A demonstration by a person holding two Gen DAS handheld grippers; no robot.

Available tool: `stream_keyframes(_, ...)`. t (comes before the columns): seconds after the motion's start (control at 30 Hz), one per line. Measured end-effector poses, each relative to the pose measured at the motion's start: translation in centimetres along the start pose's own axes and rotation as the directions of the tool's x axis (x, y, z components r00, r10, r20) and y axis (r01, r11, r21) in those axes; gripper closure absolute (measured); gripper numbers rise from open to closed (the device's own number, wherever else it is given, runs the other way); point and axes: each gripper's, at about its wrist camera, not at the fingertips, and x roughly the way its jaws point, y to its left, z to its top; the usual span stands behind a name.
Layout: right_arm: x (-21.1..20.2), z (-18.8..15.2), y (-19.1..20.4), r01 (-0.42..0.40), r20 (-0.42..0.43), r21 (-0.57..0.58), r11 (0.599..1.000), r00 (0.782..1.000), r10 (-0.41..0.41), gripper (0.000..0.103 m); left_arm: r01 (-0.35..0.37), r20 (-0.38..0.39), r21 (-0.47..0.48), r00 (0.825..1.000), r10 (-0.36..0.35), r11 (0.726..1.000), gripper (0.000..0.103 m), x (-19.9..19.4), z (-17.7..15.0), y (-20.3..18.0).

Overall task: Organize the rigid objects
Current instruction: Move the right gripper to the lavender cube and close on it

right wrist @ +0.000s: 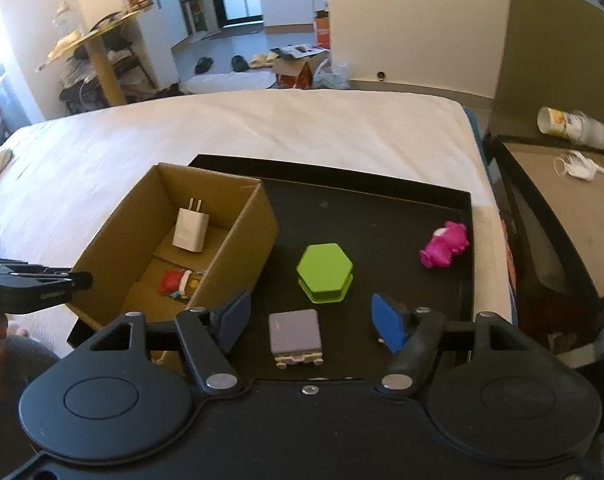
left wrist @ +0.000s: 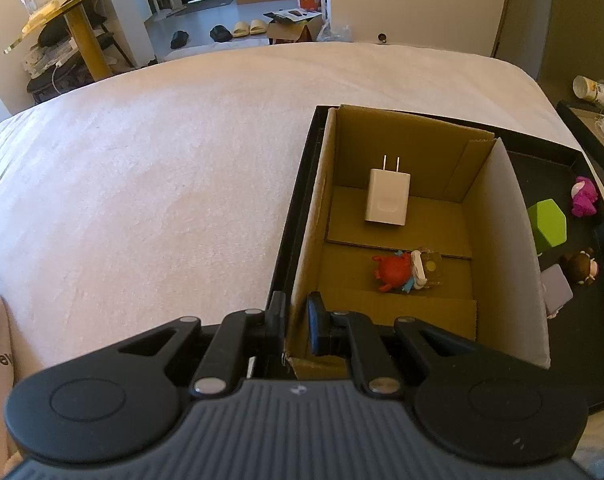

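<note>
A cardboard box [left wrist: 397,136] stands in the left part of a black tray [right wrist: 381,216] on the bed. My left gripper [left wrist: 297,318] is shut on the box's near left wall. Inside the box lie a white charger [left wrist: 387,196] and a red toy figure [left wrist: 395,272]. On the tray's bare floor sit a green hexagonal box [right wrist: 325,272], a pink toy [right wrist: 445,244], a brown figure [left wrist: 581,266] and a small grey-purple cube [right wrist: 296,332]. My right gripper [right wrist: 311,324] is open, its blue pads either side of the cube and clear of it.
The tray rests on a white bed cover [left wrist: 162,160] with wide room to its left. A dark bedside table [right wrist: 561,208] with stacked paper cups [right wrist: 565,122] and a mask stands at the right. A person's sleeve shows at the lower left of the right wrist view.
</note>
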Motion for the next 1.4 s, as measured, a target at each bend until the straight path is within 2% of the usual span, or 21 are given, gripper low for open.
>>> stream_keyframes(0.27, 0.1, -1.7, -2.0, 0.009, 0.032, 0.081, 0.997, 0.999, -0.012, 0.021, -0.020, -0.011, 0.015, 1.000, 0.020, 1.000, 0.093, 0.1, 0.3, -0.4)
stream_keyframes(0.7, 1.1, -3.1, -4.1, -0.046, 0.087, 0.144, 0.989, 0.996, 0.034, 0.022, -0.052, -0.043, 0.020, 0.998, 0.053, 0.998, 0.092, 0.7, 1.1, -0.8)
stream_keyframes(1.03, 3.3, -4.1, -3.4, -0.144, 0.043, 0.141, 0.979, 0.989, 0.139, 0.024, -0.074, -0.055, 0.028, 0.996, 0.075, 0.997, 0.090, 1.2, 1.5, -1.0)
stream_keyframes(1.4, 6.3, -4.3, -1.8, -0.160, -0.023, 0.077, 0.984, 0.986, 0.162, 0.027, -0.067, -0.039, 0.057, 0.997, 0.070, 0.996, 0.091, 1.0, 1.1, -1.0)
